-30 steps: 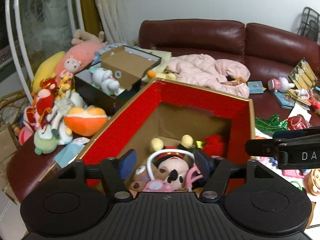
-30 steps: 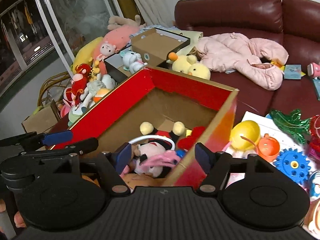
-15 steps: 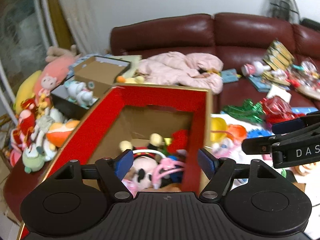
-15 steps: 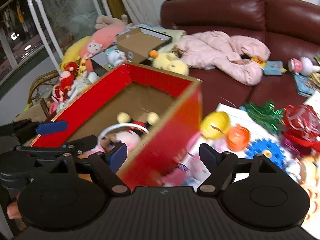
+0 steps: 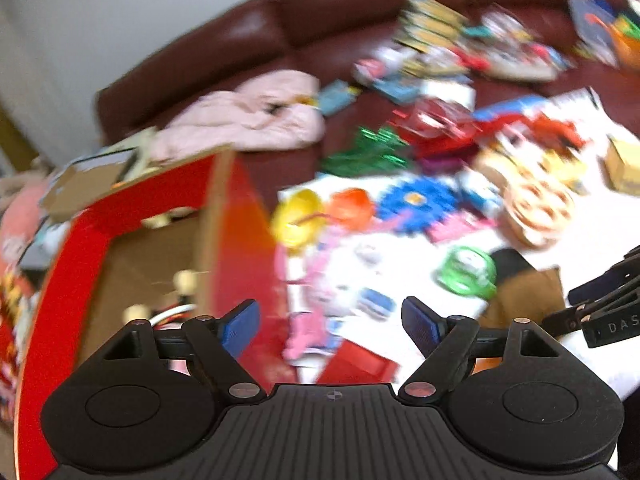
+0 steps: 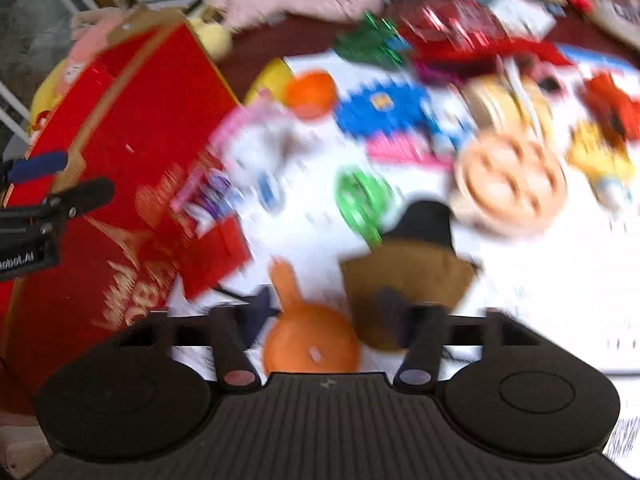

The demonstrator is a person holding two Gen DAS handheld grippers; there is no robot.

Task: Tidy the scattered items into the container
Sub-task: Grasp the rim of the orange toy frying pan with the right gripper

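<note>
Orange plush toy (image 6: 312,346) sits between your closing right gripper (image 6: 326,316), untouched; your left gripper (image 5: 331,326) is opening, empty, beside the red box (image 5: 240,248)

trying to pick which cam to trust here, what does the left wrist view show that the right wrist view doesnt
Only the left wrist view shows the inside of the red box, the sofa back and the left gripper opening over the clutter. Only the right wrist view shows an orange toy between the closing right gripper jaws. Both share the blue gear, green ring and pink jacket.

White sheet (image 6: 552,280) strewn with blurred toys, red box (image 6: 120,184) at its left edge.
</note>
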